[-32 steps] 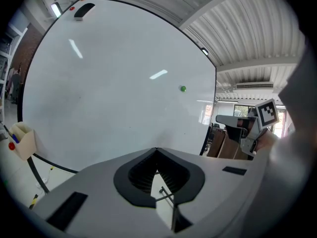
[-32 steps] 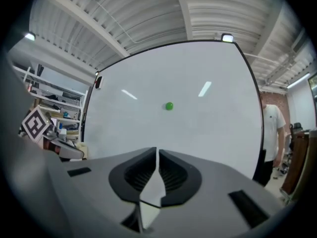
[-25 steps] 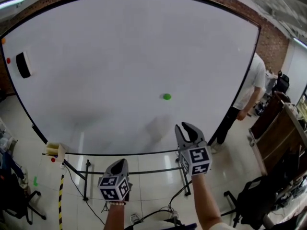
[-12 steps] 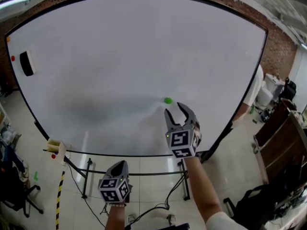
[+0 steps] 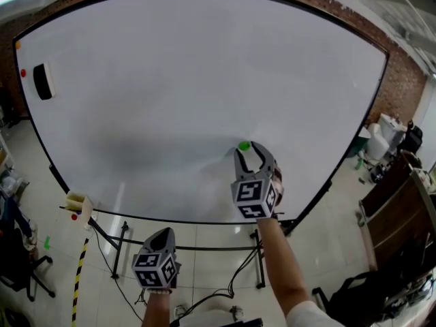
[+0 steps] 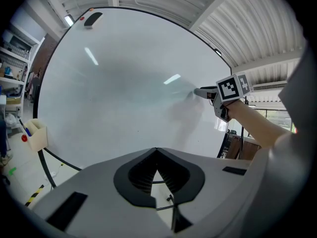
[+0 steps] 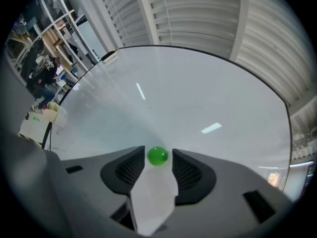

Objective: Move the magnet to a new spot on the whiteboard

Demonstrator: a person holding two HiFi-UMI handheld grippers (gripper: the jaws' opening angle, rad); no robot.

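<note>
A small round green magnet [image 5: 244,146] sticks to the large whiteboard [image 5: 170,80], low and right of its middle. My right gripper [image 5: 249,150] reaches up to the board with its tips on either side of the magnet. In the right gripper view the magnet [image 7: 158,155] sits between the two jaws of the right gripper [image 7: 158,151], with a narrow gap on each side; the jaws are closing. My left gripper [image 5: 163,231] hangs low below the board's bottom edge, away from the magnet. Its jaw tips meet with nothing between them in the left gripper view [image 6: 156,150].
A black eraser [image 5: 42,81], a red magnet [image 5: 22,73] and an orange one [image 5: 17,45] sit at the board's far left. A small tray [image 5: 77,203] with markers hangs at the lower left corner. The board's stand legs [image 5: 122,251] and cables stand on the tiled floor; desks [image 5: 402,203] are right.
My right gripper has risen from below the board's edge to the green magnet and now has it between its jaws. The person at the board's right side is gone from view.
</note>
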